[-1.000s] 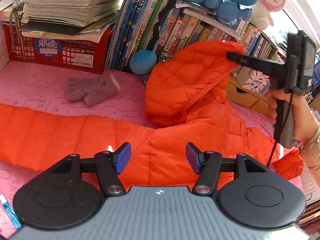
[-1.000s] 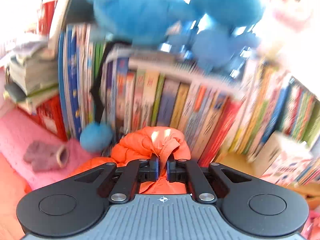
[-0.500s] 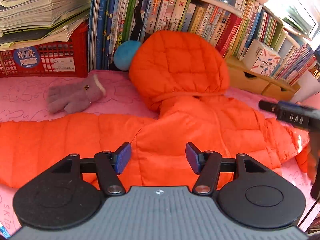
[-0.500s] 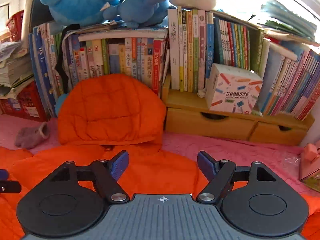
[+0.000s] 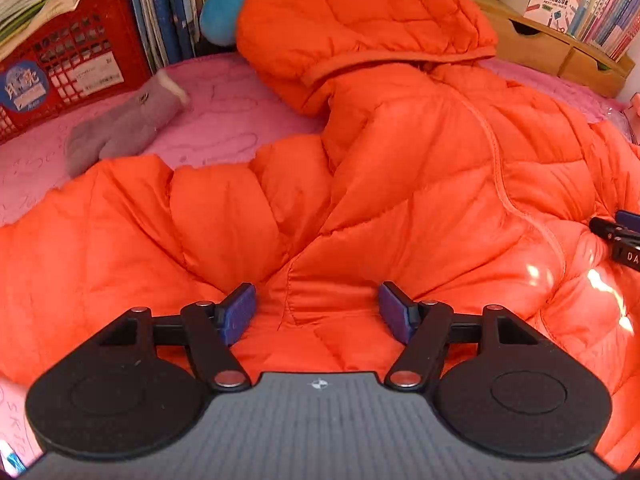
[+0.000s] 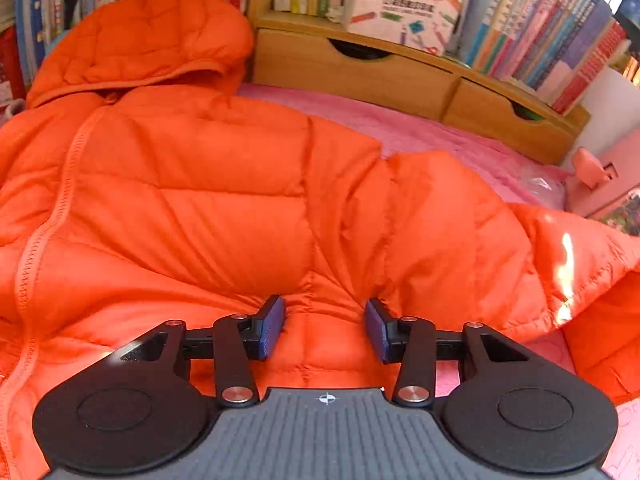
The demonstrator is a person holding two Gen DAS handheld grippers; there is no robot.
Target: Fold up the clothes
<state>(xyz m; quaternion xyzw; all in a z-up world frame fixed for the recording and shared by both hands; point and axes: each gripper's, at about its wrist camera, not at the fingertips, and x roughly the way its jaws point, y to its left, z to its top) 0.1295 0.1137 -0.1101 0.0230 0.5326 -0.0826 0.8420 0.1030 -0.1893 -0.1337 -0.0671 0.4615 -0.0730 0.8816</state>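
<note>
Quilted jacket (image 5: 420, 184) of slightly glossy orange cloth, stitched seams, soft pink cloth bed cover (image 5: 224, 120), fuzzy grey knit glove (image 5: 120, 128) at 10 o'clock, red plastic crate (image 5: 68, 60), smooth wooden drawers (image 6: 360, 68), matt black plastic left claw (image 5: 318, 312) with ribbed blue pads (image 5: 240, 314).

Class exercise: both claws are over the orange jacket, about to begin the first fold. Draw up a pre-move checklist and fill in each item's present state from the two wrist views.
1. Left claw open, nothing pinched: ok.
2. Right claw open, nothing pinched: ok.
3. Orange jacket spread front up on the pink mat: ok, though the quilting is puckered near both claws.
4. Hood lying flat: not ok, it leans up against the books.
5. Fold area free of strays: cannot tell in full; the grey glove lies apart from the left sleeve.
6. Hem position: cannot tell, hidden below both claws.
</note>
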